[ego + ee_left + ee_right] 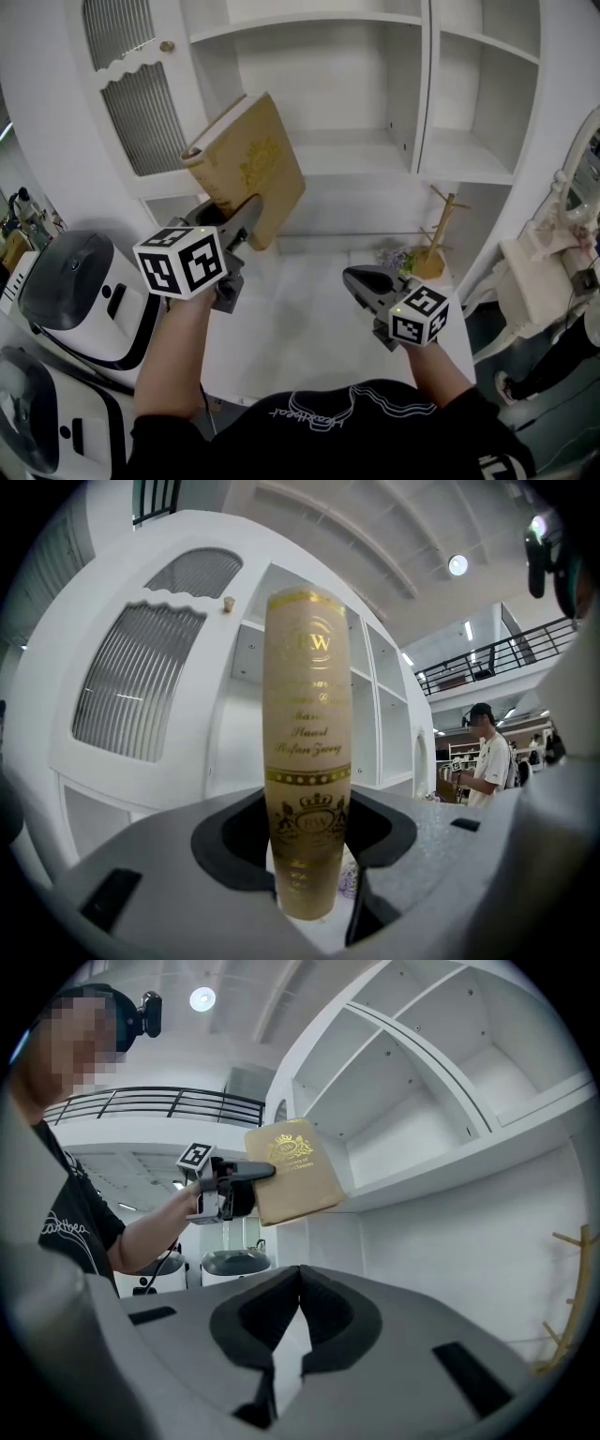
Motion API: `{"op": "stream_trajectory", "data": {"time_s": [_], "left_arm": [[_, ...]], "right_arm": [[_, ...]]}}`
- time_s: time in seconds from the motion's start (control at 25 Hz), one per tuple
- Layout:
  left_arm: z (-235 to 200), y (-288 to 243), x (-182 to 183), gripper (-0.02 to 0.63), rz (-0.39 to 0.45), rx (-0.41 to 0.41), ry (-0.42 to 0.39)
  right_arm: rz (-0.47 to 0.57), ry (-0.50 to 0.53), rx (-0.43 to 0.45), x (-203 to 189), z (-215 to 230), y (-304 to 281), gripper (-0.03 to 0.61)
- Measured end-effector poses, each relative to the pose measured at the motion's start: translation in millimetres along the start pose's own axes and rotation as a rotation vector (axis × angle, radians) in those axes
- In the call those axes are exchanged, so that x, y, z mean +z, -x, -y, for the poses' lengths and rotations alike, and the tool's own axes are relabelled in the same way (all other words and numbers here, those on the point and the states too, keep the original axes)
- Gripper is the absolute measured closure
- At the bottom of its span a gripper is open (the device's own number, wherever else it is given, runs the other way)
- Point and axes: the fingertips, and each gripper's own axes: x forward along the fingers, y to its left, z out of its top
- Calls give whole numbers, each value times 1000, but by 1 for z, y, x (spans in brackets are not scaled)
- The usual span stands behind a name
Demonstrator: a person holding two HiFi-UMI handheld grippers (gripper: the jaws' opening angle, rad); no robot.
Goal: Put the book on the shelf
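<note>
Person's black shirt fills the lower edge of the head view. The tall white open-shelved cabinet presents its front edges towards the person. The white table top gives open room at its centre. The tan hardback book with gold lettering hangs tilted before the middle compartment, apart from every shelf edge. The left gripper is clamped on the book's lower end. The right gripper is closed on nothing, over the table. A small wooden branched stand stands at the table's right rear.
</note>
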Motion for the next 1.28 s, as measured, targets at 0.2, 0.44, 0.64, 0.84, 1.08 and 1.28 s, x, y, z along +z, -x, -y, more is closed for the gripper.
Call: {"op": "stream_trajectory", "data": {"time_s": [0.2, 0.44, 0.64, 0.84, 1.08, 1.28], "left_arm": [[-9, -11, 35, 417, 5, -21, 5], [-12, -20, 62, 417, 48, -43, 6], [-14, -25, 79, 417, 106, -40, -8], [-16, -36, 97, 417, 144, -31, -35], [-31, -51, 113, 419, 187, 40, -75], [-50, -67, 109, 417, 195, 123, -85]], "right_arm": [[5, -4, -8, 5, 3, -8, 574], [10, -9, -27, 5, 9, -10, 574], [13, -11, -52, 5, 19, -9, 574], [12, -4, -64, 8, 27, -9, 574], [22, 11, -84, 14, 41, -10, 574], [17, 14, -88, 14, 48, -12, 574]]}}
